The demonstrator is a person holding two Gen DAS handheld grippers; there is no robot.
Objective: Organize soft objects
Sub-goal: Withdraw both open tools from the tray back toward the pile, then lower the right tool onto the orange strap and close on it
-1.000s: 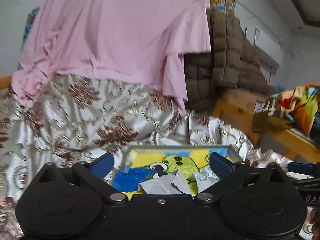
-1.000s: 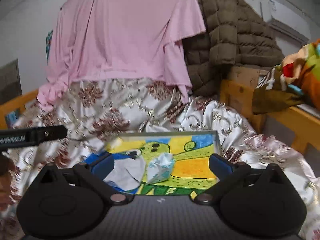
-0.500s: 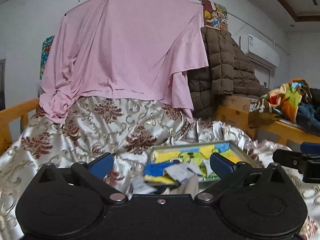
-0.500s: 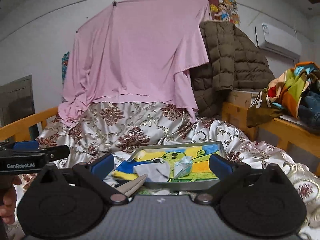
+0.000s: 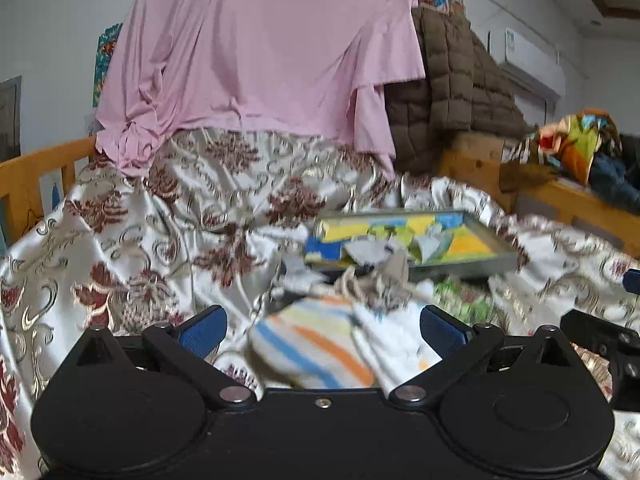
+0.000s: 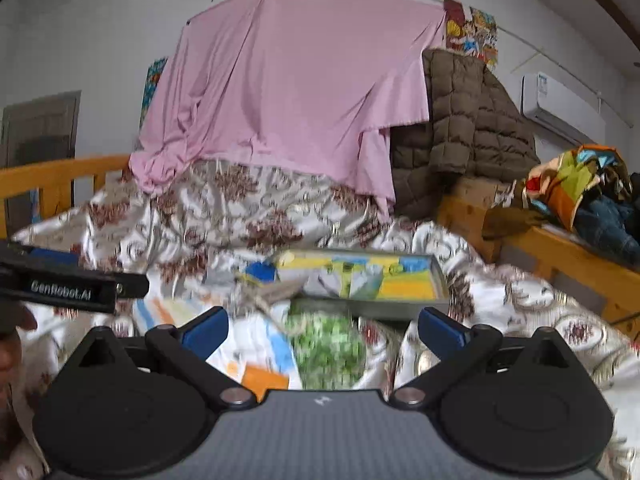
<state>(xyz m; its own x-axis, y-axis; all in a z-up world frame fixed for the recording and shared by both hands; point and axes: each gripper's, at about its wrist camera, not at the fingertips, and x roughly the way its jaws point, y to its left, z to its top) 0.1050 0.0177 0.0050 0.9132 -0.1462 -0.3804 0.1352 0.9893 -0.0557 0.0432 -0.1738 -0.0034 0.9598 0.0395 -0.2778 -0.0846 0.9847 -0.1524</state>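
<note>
Hovering over the pile, both my left gripper (image 5: 320, 330) and right gripper (image 6: 322, 330) gaped wide, holding nothing. I judged the striped cloth (image 5: 310, 346) was next: close on it, carry it to the tray (image 5: 460, 268).

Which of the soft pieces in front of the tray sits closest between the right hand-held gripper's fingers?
The green speckled cloth, bunched just ahead of the right hand-held gripper. The striped cloth lies to its left; the grey pieces are in the tray.
</note>
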